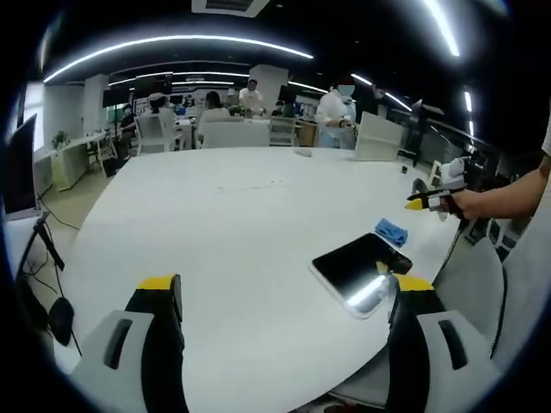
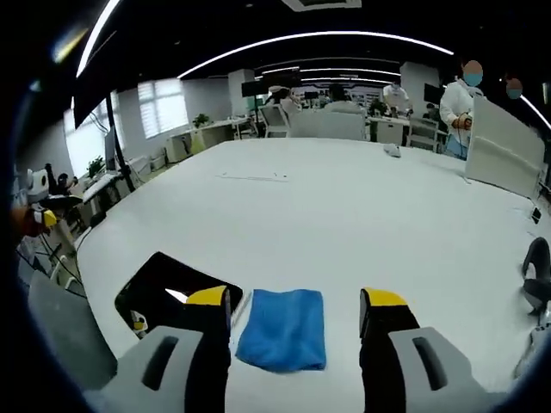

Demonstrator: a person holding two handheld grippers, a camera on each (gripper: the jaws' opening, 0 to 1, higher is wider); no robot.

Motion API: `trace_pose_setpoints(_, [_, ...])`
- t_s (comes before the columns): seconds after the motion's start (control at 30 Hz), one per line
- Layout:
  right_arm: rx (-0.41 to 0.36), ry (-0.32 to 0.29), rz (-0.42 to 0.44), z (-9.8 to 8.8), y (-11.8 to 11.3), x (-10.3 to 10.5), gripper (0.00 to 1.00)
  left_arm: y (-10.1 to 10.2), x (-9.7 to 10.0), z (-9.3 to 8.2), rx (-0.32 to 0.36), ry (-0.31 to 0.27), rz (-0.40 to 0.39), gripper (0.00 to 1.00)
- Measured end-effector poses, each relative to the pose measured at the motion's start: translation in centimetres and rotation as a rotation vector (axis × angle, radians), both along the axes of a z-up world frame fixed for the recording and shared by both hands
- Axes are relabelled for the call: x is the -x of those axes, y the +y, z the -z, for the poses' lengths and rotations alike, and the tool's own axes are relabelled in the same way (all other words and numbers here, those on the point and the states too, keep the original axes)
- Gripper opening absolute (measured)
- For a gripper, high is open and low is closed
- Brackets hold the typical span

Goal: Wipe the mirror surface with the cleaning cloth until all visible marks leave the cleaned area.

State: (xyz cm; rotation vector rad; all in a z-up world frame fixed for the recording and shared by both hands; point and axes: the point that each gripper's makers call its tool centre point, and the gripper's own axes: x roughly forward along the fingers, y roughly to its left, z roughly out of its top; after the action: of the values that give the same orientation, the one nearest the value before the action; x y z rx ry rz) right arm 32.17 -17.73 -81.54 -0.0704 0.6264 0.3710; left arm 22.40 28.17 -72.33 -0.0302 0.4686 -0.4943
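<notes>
In the left gripper view the left gripper stands with its jaws wide apart and nothing between them over the bare white table, while the mirror lies dark at about four o'clock beside the right jaw, the cleaning cloth just past it at three o'clock, and the right gripper enters from the right in a hand. In the right gripper view the right gripper is also wide and empty, with the cleaning cloth flat on the table between the jaws at six o'clock and the mirror at seven o'clock, partly covered by the left jaw. Any marks on the mirror are too dark and small to make out, and a pale upright board at two o'clock hides the far edge of the table.
</notes>
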Motion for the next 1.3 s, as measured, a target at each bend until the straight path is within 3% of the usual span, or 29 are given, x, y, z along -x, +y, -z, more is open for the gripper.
trace_pose_setpoints(0.33, [0.044,0.081,0.03,4.9,0.1,0.3,0.39,1.1,0.6,0.4,-0.009,0.011,-0.001,0.99])
trace_pose_setpoints(0.57, [0.057,0.077,0.031,5.3,1.2,-0.3,0.23,1.9,0.8,0.6,-0.006,0.018,-0.016,0.99])
trace_pose_setpoints(0.7, [0.042,0.113,0.058,6.3,1.3,-0.2,0.23,2.1,0.5,0.7,-0.002,0.018,-0.019,0.99])
trace_pose_setpoints(0.87, [0.119,0.136,0.038,7.2,1.6,0.5,0.13,2.1,0.4,0.5,0.011,0.004,-0.014,0.99])
trace_pose_setpoints(0.97, [0.133,0.117,0.036,7.4,1.1,0.6,0.01,2.4,0.4,0.6,0.022,0.002,-0.02,0.99])
trace_pose_setpoints(1.13, [0.068,0.161,0.112,7.4,0.9,0.4,0.0,2.4,0.4,0.5,0.019,-0.005,0.009,0.99])
trace_pose_setpoints(1.3, [0.077,0.177,0.126,7.4,1.0,0.4,0.0,3.0,0.0,0.2,0.021,-0.019,0.007,0.99])
